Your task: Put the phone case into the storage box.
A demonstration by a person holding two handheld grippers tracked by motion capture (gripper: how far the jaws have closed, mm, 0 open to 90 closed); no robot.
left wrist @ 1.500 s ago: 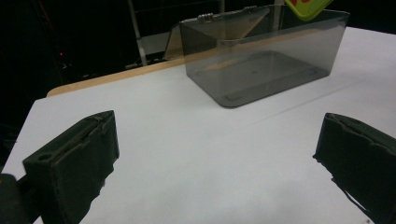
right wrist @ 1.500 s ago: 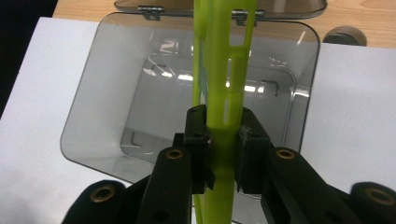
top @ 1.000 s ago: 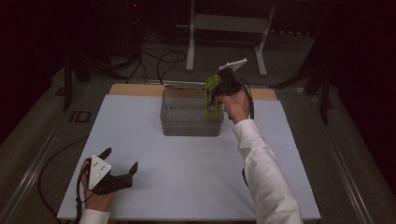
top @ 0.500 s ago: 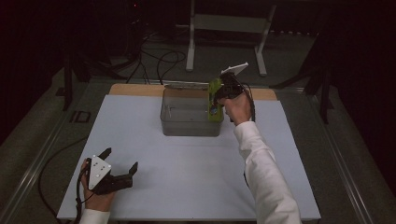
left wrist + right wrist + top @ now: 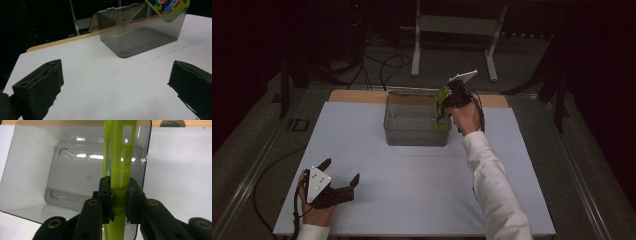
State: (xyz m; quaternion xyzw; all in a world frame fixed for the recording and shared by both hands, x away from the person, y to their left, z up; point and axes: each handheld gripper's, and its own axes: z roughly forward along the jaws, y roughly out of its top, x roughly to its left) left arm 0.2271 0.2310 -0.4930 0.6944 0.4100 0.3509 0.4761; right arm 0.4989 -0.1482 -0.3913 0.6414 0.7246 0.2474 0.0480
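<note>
A smoky see-through plastic box (image 5: 411, 134) stands at the back middle of the white table, its lid folded open behind it. My right gripper (image 5: 451, 101) is shut on a flat lime-green plastic item (image 5: 442, 115), held on edge over the box's right end. In the right gripper view the green item (image 5: 120, 165) runs up between the closed jaws, above the bare box floor (image 5: 72, 172). My left gripper (image 5: 337, 186) rests open near the table's front left corner, nothing between its fingers (image 5: 37, 87). In the left gripper view the box (image 5: 140, 35) is far off, the green item's (image 5: 168, 7) printed face above it.
The white table top (image 5: 422, 190) has a wooden strip (image 5: 357, 96) along its back edge. A white metal stand (image 5: 452, 30) and cables (image 5: 382, 62) lie on the dark floor behind. A cable trails from the left gripper off the front left.
The right gripper has carried the green item slightly right and down toward the box's right end. The left gripper has stayed put.
</note>
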